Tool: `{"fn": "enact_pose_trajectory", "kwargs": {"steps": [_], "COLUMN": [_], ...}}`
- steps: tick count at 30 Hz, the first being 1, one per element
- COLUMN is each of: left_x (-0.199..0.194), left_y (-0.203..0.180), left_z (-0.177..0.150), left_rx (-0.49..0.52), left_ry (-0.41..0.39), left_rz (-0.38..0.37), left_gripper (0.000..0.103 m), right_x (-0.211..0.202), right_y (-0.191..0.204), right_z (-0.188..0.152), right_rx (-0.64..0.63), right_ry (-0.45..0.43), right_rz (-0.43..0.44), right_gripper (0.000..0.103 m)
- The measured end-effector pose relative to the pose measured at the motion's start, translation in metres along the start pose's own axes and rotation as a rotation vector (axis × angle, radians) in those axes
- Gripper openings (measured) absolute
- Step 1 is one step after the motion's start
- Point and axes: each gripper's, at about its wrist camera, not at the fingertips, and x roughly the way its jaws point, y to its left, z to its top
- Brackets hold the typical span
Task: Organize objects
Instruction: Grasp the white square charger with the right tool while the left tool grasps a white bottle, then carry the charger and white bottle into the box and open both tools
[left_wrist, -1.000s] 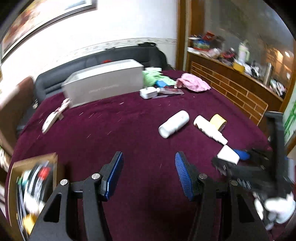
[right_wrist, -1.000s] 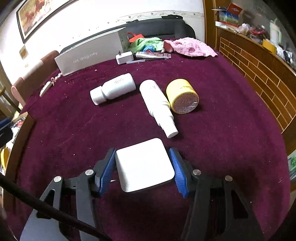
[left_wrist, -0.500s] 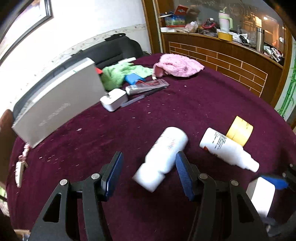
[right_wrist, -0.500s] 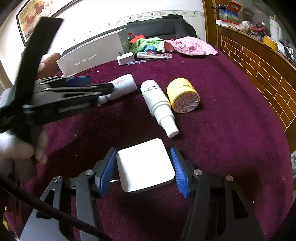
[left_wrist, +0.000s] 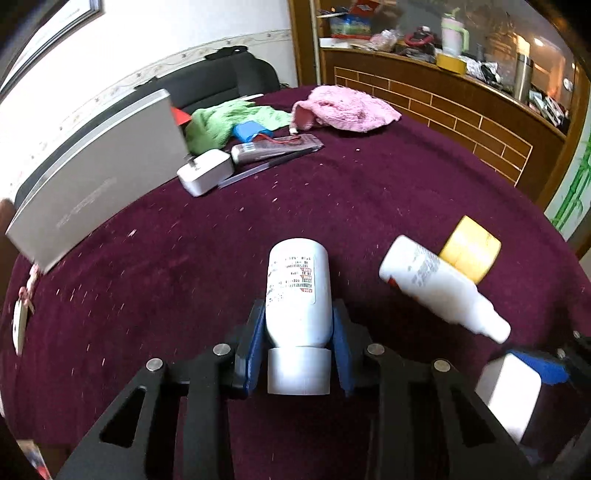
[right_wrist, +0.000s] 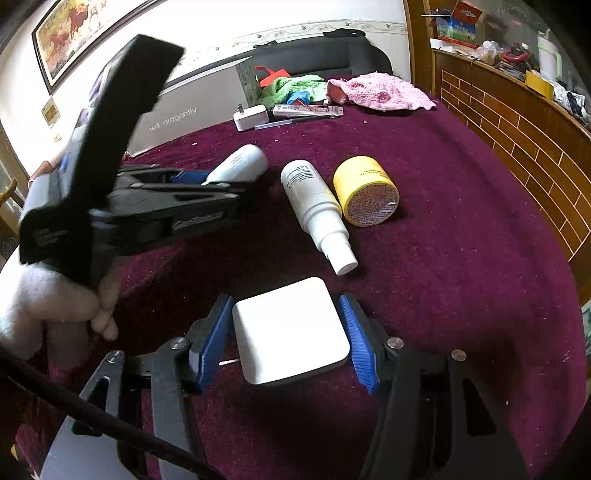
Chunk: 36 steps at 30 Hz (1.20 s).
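Observation:
My left gripper (left_wrist: 298, 343) is shut on a white capped bottle (left_wrist: 298, 288) that lies on the maroon tablecloth (left_wrist: 369, 192); the bottle also shows in the right wrist view (right_wrist: 240, 164). My right gripper (right_wrist: 288, 332) is shut on a flat white square box (right_wrist: 290, 328), which also shows in the left wrist view (left_wrist: 511, 391). A white spray bottle (right_wrist: 317, 210) and a yellow jar (right_wrist: 365, 190) lie on their sides just ahead of the box.
At the back are a long grey box (left_wrist: 99, 170), a white charger (left_wrist: 205, 171), a tube and pen (left_wrist: 277, 146), a green cloth (left_wrist: 229, 120) and a pink cloth (left_wrist: 343, 109). A brick-patterned counter (right_wrist: 517, 122) borders the right.
My left gripper swung right, moved up to the white capped bottle and shut on it. My right gripper has stayed in place with the white box.

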Motion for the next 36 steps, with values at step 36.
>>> {"fn": "enact_pose_trajectory", "kwargs": {"steps": [36], "left_x": [-0.240], "left_y": [0.060], "left_z": [-0.216], "left_rx": [-0.426], "left_ry": [-0.205], "left_rz": [-0.010], "left_gripper": [0.029], "right_x": [-0.052], "right_y": [0.027], "right_z": [-0.019], "right_rx": [0.028], "right_ry": [-0.017], "right_rz": [0.106], "right_gripper": [0.049]}}
